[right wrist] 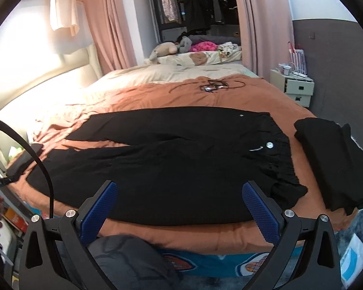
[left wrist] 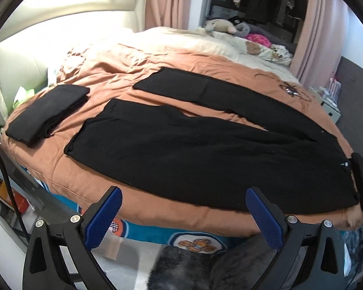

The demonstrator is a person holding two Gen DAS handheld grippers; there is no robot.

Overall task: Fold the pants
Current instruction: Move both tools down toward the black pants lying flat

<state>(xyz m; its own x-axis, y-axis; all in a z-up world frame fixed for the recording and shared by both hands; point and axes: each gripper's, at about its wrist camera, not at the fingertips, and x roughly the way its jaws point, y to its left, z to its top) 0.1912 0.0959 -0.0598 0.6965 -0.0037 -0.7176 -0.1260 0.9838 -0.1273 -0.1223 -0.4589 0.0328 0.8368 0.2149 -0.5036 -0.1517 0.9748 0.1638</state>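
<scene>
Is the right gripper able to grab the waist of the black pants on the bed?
Probably yes. The right gripper is open, and the waist of the black pants lies flat just ahead to its right. Nothing covers it; the folded black pile sits beside it, apart.

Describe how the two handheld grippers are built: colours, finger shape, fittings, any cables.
Both look identical. The left gripper and right gripper each have a black angular frame with triangular cut-outs, silver round bolts, and two fingers faced with blue textured pads. A black cable loops past the right gripper's left side; another runs beside the left one.
</scene>
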